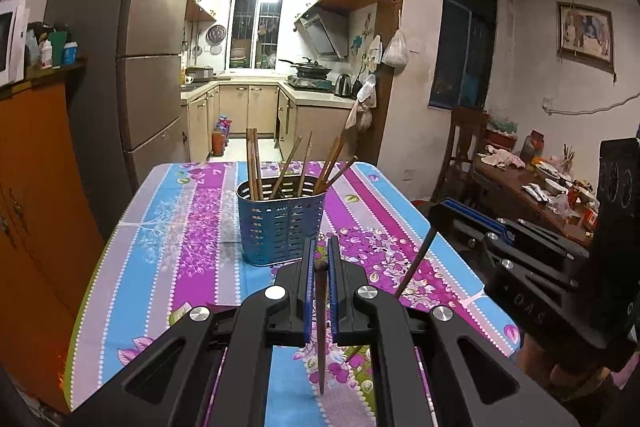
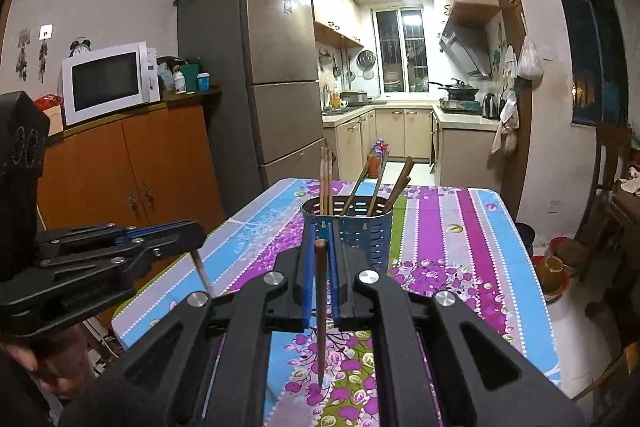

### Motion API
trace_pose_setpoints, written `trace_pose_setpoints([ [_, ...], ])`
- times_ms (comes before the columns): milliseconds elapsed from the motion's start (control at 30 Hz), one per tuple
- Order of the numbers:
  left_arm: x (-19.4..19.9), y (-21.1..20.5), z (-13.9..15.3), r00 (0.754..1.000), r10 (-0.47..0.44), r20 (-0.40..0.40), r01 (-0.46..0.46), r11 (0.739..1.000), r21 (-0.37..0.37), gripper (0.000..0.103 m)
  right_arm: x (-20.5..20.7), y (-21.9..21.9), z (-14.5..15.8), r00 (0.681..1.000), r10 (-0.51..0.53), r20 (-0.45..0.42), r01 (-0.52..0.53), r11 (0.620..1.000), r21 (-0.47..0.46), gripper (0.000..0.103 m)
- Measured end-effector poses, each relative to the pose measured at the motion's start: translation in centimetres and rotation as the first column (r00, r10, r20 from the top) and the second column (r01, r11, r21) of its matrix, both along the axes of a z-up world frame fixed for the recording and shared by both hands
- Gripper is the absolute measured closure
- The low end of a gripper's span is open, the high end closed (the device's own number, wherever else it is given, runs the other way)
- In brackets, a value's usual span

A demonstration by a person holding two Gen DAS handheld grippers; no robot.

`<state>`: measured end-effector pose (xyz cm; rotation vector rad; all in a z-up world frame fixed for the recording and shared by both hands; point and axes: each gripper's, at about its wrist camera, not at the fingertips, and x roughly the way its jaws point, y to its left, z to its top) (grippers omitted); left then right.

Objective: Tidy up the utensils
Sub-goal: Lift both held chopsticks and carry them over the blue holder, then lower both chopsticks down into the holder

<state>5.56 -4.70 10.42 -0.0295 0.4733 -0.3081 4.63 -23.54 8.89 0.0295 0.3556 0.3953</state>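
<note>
A blue perforated utensil holder point(image 1: 280, 221) stands on the floral tablecloth point(image 1: 180, 227) with several wooden chopsticks point(image 1: 253, 163) upright in it. My left gripper point(image 1: 320, 255) is shut on a dark brown chopstick point(image 1: 321, 323) that hangs point down, just in front of the holder. My right gripper point(image 2: 321, 241) is shut on another brown chopstick point(image 2: 321, 311), also point down, close before the holder point(image 2: 360, 231). Each gripper shows in the other's view: the right one point(image 1: 444, 213) with its chopstick point(image 1: 416, 263), the left one point(image 2: 188, 231) with its chopstick point(image 2: 203, 273).
An orange cabinet point(image 2: 132, 167) with a microwave point(image 2: 106, 83) stands left of the table, beside a tall fridge point(image 2: 276, 67). A cluttered wooden side table point(image 1: 536, 187) and a chair point(image 1: 460, 147) stand to the right. The kitchen lies beyond.
</note>
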Motion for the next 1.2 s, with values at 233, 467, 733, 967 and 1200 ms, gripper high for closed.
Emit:
trace_pose_setpoints([
  [233,0.5,-0.5,-0.2,1.0,0.002,-0.002,-0.002,1.0,0.012,0.095,0.2,0.1,0.2,1.0,0.009,-0.029,-0.009,1.0,0.008,0.098],
  [467,1.4,-0.6,1.0,1.0,0.015,0.028,-0.016,0.999,0.035,0.095,1.1,0.2,0.7,0.998,0.016,-0.057,-0.015,1.0,0.016,0.098],
  [733,5.5,0.3,4.2,0.999,0.019,0.03,-0.02,1.0,0.001,0.095,5.0,-0.4,3.6,0.997,0.024,-0.08,-0.019,0.998,0.063,0.098],
  [967,10.7,0.1,9.6,0.995,0.054,0.079,-0.054,0.998,0.009,0.095,10.8,-0.5,7.7,0.997,-0.016,-0.071,0.02,0.998,0.058,0.098],
  [1200,15.9,0.5,15.1,0.988,0.108,0.109,-0.109,0.994,0.003,0.095,16.0,-0.2,11.8,0.997,-0.044,-0.059,0.047,0.998,0.051,0.098],
])
